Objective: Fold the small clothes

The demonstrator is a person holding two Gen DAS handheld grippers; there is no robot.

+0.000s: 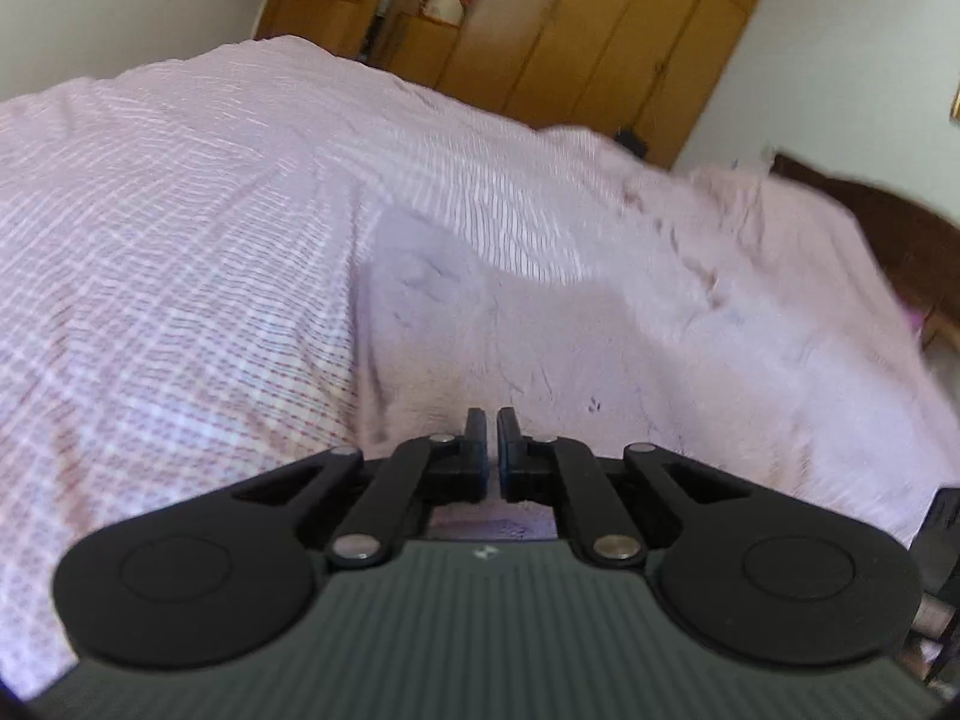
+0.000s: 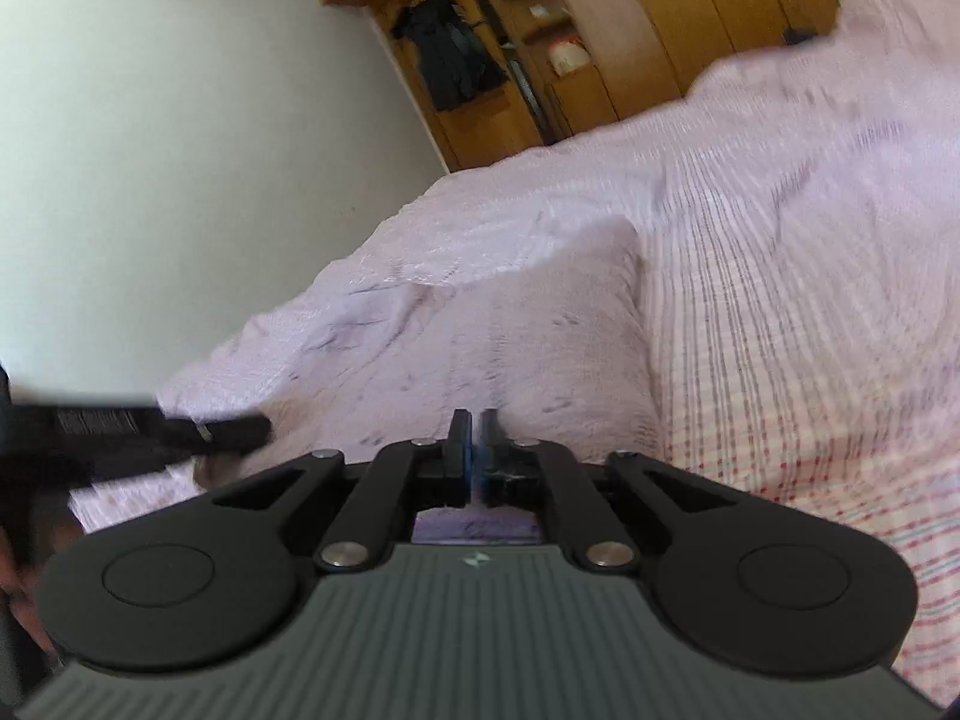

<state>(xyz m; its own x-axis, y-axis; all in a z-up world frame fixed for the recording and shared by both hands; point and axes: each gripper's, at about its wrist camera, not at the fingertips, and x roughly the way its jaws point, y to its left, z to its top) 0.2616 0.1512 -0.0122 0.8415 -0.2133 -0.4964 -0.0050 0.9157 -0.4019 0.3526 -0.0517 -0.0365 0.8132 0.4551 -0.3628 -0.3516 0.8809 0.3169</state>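
A pale pink garment [image 1: 540, 324] with small dark prints lies spread on the checked pink bedspread [image 1: 150, 276]. My left gripper [image 1: 491, 420] is shut on the garment's near edge; cloth shows beneath the jaws. In the right wrist view the same garment [image 2: 510, 342] stretches ahead, and my right gripper [image 2: 474, 420] is shut on its near edge. The left gripper [image 2: 234, 429] shows as a dark blurred shape at the left of the right wrist view, over the garment's edge. Both views are motion-blurred.
A wooden wardrobe [image 1: 570, 30] with open shelves stands beyond the bed. A dark wooden headboard [image 1: 888, 222] is at the right. A white wall [image 2: 180, 120] runs along the bed's far side.
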